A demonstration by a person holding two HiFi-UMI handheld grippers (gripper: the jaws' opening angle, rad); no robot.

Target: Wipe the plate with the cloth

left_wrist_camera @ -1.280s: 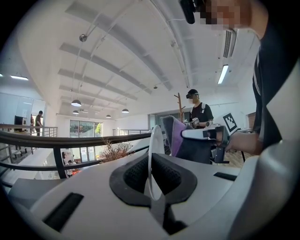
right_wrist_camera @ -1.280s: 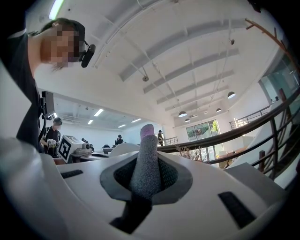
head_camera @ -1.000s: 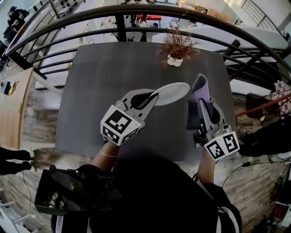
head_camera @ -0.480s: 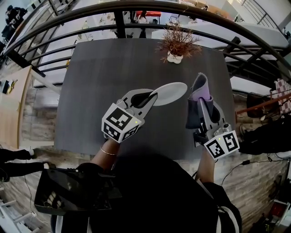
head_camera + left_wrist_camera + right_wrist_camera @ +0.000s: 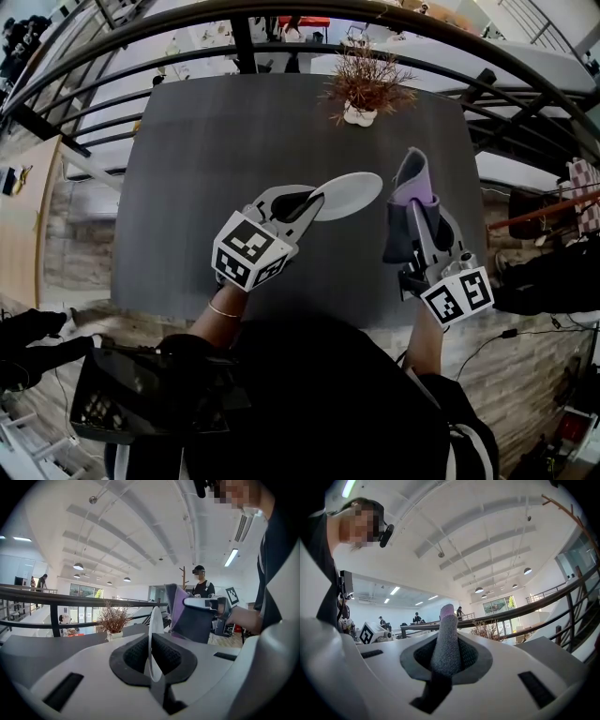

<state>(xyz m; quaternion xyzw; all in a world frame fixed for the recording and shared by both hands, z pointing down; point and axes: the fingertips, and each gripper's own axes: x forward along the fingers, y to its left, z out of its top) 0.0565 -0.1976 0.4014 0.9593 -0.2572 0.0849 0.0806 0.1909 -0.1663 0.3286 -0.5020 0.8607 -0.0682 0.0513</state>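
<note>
The left gripper, clamped tight on the rim of the white round plate, has sunk slightly. That widens the gap to the folded purple-grey cloth, pinched firmly in the right gripper. Both hang above the dark table, apart, so wiping contact is probably yet to come.

The left gripper has its dark pads pressed together on the rim of the plate, which stands upright and shows edge-on (a thin white sliver). Just past the plate, the right gripper holds a purple and grey cloth. A dried plant sits near the counter's far edge, with a dark railing behind it.
</note>
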